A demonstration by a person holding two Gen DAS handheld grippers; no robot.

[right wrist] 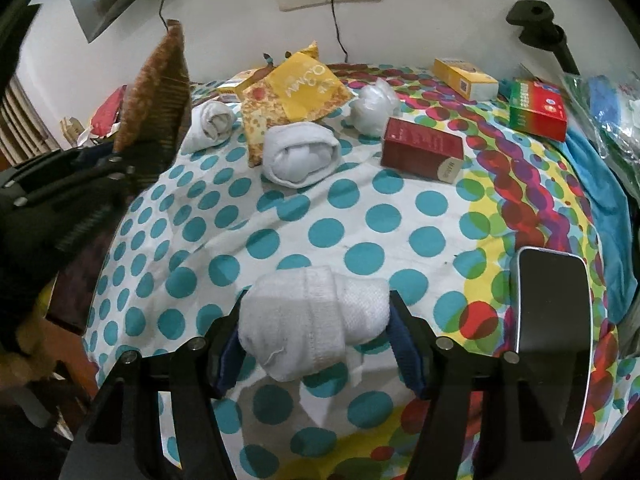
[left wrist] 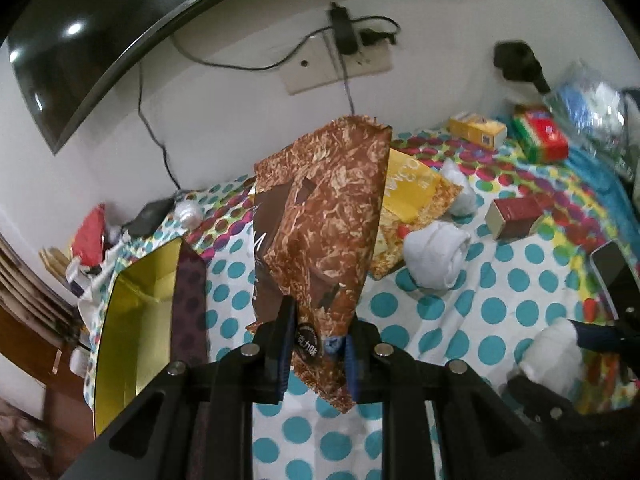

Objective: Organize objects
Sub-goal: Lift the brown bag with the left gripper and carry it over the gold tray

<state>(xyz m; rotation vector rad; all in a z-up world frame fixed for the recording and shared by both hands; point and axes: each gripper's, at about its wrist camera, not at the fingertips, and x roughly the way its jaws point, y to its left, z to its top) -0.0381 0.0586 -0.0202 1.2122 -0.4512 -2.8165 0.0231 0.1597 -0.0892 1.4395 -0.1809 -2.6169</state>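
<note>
My left gripper [left wrist: 316,344] is shut on the lower end of a brown chocolate snack bag [left wrist: 324,216] and holds it upright above the dotted cloth [left wrist: 460,312]. The bag also shows at the left of the right wrist view [right wrist: 160,92]. An open box with a gold inside [left wrist: 136,312] stands just left of the bag. My right gripper [right wrist: 316,336] has its jaws around a rolled white sock [right wrist: 316,320] lying on the cloth; its pads sit at the sock's two ends. Two more rolled socks [right wrist: 300,156] [right wrist: 212,124] lie farther back.
A yellow mango snack bag [right wrist: 304,92], a dark red box [right wrist: 424,148], a yellow box [right wrist: 464,76], a red-green box [right wrist: 538,110] and a crumpled white bag [right wrist: 374,106] lie at the back. A phone [right wrist: 552,328] lies at the right. Wall sockets and cables are behind.
</note>
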